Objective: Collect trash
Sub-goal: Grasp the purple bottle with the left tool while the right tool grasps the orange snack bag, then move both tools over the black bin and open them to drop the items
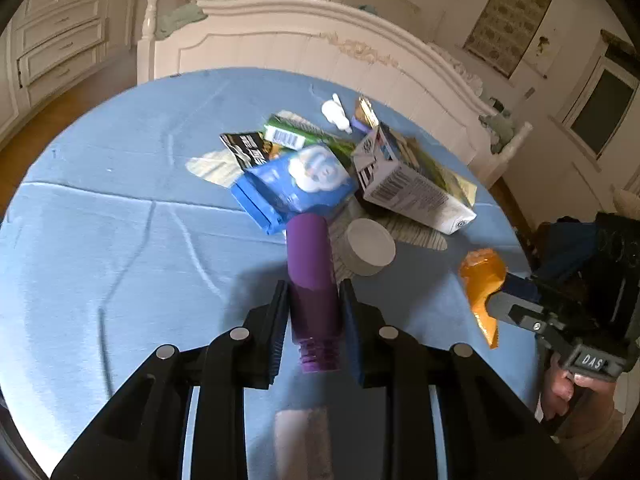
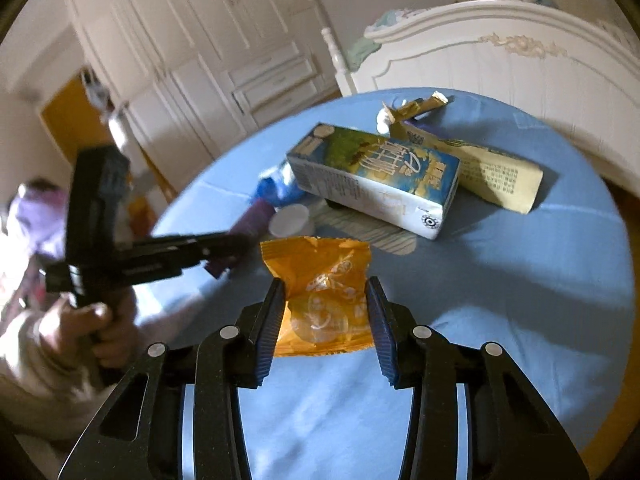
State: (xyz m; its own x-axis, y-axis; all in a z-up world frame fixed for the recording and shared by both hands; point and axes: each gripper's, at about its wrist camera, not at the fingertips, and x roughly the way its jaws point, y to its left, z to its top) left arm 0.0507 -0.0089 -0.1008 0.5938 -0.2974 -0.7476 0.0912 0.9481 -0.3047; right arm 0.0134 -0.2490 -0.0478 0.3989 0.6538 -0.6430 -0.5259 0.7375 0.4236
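My left gripper (image 1: 314,300) is shut on a purple bottle (image 1: 312,272) with a threaded neck, held above the blue table (image 1: 100,220). My right gripper (image 2: 326,296) is shut on an orange snack wrapper (image 2: 320,280), which also shows in the left wrist view (image 1: 482,284). On the table lie a milk carton (image 2: 376,178), a white cap (image 1: 368,246), a blue pouch (image 1: 296,184), a green box (image 1: 292,132) and a black packet (image 1: 250,150). The left gripper shows in the right wrist view (image 2: 224,250), holding the purple bottle (image 2: 252,220).
A yellow paper packet (image 2: 492,176) and white crumpled scraps (image 1: 336,114) lie at the table's far side. A white bed footboard (image 1: 320,52) stands just behind the table. White drawers and wardrobe doors (image 2: 240,60) line the wall.
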